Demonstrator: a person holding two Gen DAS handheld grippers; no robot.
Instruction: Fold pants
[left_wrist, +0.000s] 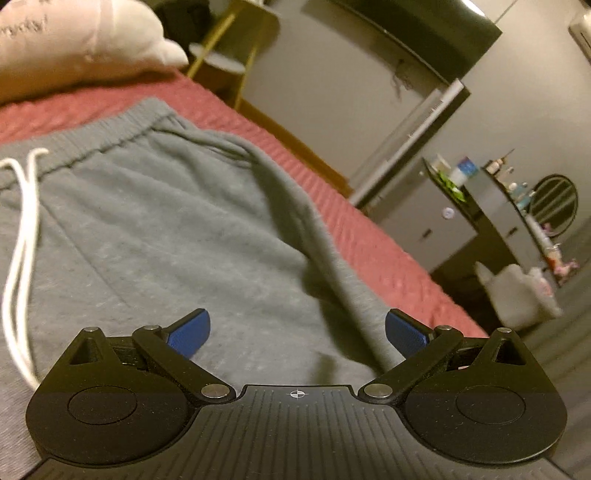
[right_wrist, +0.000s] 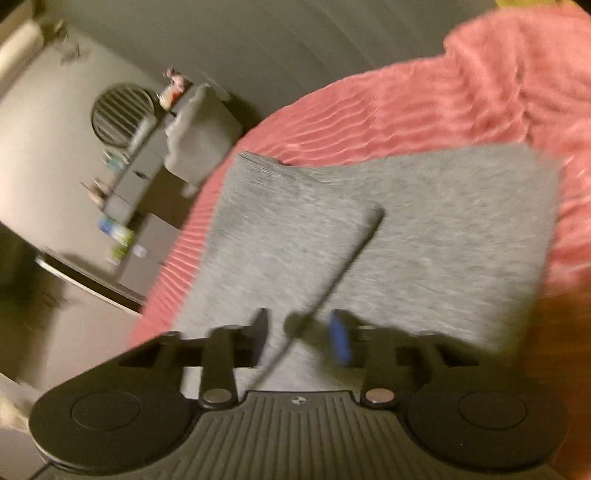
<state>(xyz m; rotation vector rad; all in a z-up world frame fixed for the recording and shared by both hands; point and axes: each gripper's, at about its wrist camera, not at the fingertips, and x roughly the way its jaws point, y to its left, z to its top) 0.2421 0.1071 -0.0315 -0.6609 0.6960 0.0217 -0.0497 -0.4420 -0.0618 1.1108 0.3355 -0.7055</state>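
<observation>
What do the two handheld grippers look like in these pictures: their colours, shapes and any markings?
The left gripper and the right gripper look alike: a matte black plastic body with a ribbed centre, a round disc at each side, silver pivot pins, a small white crosshair mark, and angled black link arms. The fingers carry blue textured pads. No cables or sleeves are visible.

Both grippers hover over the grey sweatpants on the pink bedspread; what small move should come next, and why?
Probably lower the left gripper and close it on the raised side fold of the sweatpants: its jaws are open and straddle that ridge.
</observation>
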